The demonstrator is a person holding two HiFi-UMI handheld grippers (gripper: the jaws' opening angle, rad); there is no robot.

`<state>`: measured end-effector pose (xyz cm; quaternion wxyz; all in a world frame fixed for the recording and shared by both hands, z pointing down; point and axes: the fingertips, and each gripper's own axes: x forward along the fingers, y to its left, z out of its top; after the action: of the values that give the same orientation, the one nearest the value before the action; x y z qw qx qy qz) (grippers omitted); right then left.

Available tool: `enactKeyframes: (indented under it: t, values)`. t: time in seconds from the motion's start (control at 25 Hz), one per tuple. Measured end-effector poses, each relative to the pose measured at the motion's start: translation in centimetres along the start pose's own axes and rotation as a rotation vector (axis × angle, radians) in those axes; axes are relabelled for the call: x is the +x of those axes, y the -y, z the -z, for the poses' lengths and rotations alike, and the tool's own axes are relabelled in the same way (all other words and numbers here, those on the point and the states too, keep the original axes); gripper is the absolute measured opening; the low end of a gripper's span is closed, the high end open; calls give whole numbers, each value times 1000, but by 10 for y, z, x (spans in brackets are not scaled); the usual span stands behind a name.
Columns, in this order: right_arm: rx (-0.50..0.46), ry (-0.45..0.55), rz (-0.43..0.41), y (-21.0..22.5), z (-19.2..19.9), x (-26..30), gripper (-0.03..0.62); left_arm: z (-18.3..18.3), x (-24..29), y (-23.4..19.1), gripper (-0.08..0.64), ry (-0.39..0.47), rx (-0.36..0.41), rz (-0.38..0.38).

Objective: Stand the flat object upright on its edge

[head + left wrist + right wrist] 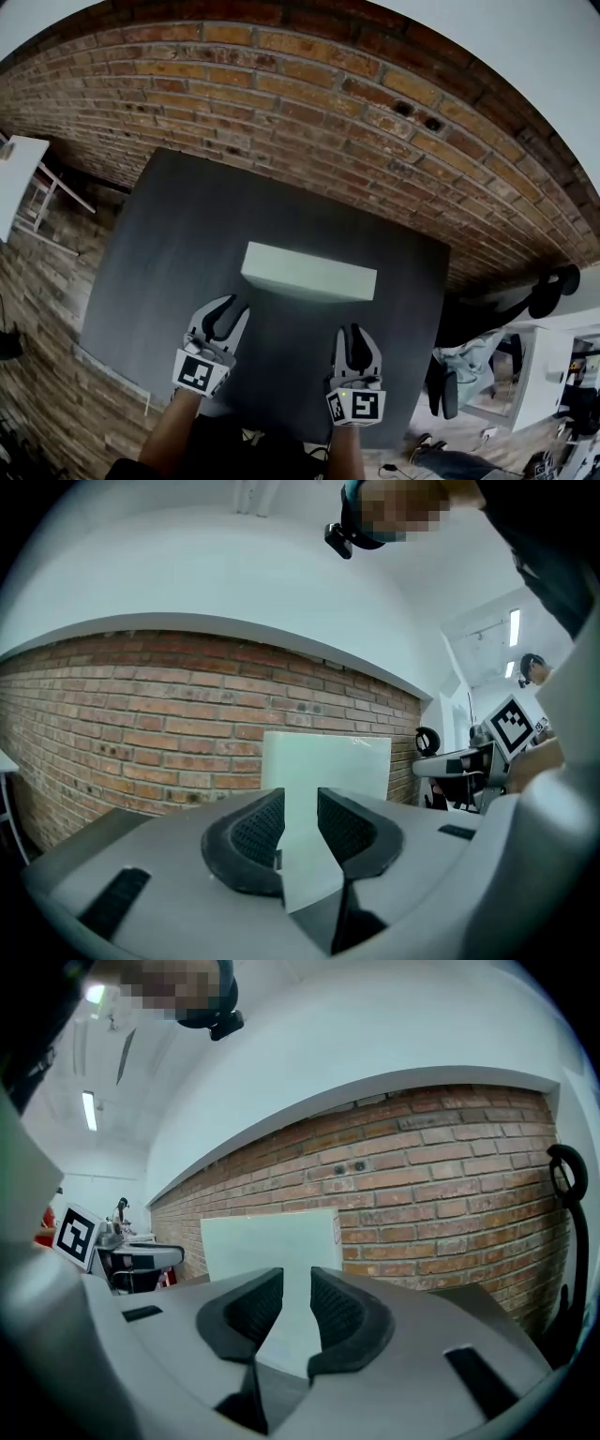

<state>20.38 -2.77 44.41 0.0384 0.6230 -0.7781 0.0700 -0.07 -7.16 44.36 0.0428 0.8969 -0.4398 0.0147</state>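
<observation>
Left hand-held gripper [230, 310], right hand-held gripper [350, 336]: jaws part-open, empty; white board [309, 274] upright just beyond

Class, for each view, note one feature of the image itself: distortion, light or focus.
Head view: fisheye bows the brick wall into an arc. Left gripper view: the left claw looms large and slightly soft, the white slab sharper. Right gripper view: a ceiling lamp shines bright at left; a black vignette rings the frame.
</observation>
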Motion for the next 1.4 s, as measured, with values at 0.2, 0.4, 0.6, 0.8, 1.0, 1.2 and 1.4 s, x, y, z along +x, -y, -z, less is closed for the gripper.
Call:
enactKeyframes:
  t: [0.2,0.4,0.6,0.8,1.0,1.2,1.4]
  values:
    - [33,-11,4,-3,-1,-5,58,2,-6,11,70,-37,-4,1]
    - [62,-41,-2,-7,5,-12,35,5,-13,28,46,-82,-22,-31]
    - [77,-80,-37,-17,8,-25,28,2,-22,59,41,-112,-36,-54]
    - [85,-93,-92,-31,12,-45,26,-1,-30,94,41,-129,-37,-40]
    - [91,-118,-102,-47,14,-74,25,-15,-53,117,40,-97,-13,-76]
    - [126,-124,-78,-68,12,-96,25,-15,-84,122,38,-107,-64,-56]
    - [120,-118,-45,-99,4,-116,25,-29,-120,110,38,-96,-95,-48]
